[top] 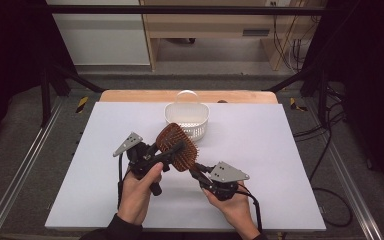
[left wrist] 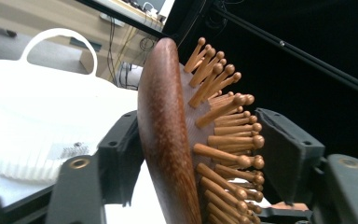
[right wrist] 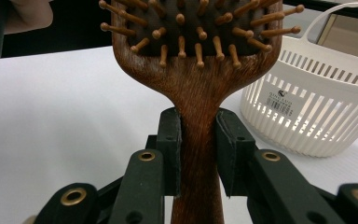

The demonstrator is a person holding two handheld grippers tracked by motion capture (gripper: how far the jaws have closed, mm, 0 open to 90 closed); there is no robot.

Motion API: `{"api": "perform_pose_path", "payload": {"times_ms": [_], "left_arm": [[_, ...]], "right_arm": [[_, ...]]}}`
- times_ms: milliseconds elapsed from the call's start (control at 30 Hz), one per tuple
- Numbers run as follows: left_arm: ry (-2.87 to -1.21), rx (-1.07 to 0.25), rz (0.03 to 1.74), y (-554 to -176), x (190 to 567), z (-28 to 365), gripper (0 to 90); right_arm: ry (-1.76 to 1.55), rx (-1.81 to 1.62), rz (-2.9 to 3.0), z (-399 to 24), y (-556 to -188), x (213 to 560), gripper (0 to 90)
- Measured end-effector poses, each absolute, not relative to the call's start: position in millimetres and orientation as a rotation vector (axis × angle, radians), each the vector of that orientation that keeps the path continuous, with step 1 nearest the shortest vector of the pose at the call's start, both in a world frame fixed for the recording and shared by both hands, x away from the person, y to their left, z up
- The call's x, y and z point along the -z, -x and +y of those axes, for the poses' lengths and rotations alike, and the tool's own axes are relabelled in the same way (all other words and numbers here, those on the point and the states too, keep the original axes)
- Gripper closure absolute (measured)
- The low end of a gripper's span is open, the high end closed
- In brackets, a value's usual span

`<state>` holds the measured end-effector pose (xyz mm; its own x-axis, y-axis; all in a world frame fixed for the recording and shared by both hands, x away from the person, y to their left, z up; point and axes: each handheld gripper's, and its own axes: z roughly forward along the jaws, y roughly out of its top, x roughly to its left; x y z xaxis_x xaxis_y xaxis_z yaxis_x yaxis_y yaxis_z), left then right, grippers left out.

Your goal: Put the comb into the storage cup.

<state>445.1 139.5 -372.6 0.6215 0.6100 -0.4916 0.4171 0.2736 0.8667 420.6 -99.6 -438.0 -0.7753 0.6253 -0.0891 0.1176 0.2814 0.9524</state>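
Both hands hold grippers above the white table (top: pixel 280 150). Right gripper (right wrist: pixel 198 154) clamps the handle of a dark wooden paddle hairbrush (top: pixel 177 146) with round-tipped pegs, held aloft before the white slotted basket (top: pixel 187 120). Left gripper (left wrist: pixel 193 154) straddles its head, pads not visibly pressing; handle end is hidden.

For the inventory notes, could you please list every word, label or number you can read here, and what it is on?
Nothing can be read.
White sticker with a small logo and a barcode, on the basket wall: its print is too small and blurred.
Brush: no marking seen.
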Motion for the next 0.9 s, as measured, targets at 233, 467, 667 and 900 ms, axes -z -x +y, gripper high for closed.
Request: {"api": "perform_pose_path", "payload": {"times_ms": [233, 467, 667, 900], "left_arm": [[-1.327, -0.166, 0.986, -444.0, 372.4, 139.3, 42.6], [-1.317, -0.166, 0.995, -440.9, 372.5, 137.9, 49.0], [-1.304, -0.164, 0.996, -440.1, 372.4, 137.0, 51.0], [-1.329, -0.198, 0.978, -440.4, 373.1, 137.7, 51.3]], "right_arm": [[-0.664, -1.508, 2.106, -98.8, -420.7, 439.0, 72.8], [-0.667, -1.512, 2.115, -97.3, -421.1, 441.1, 72.6], [-0.670, -1.510, 2.115, -96.4, -421.4, 441.1, 72.5], [-0.686, -1.524, 2.127, -95.4, -424.4, 442.7, 62.7]]}}
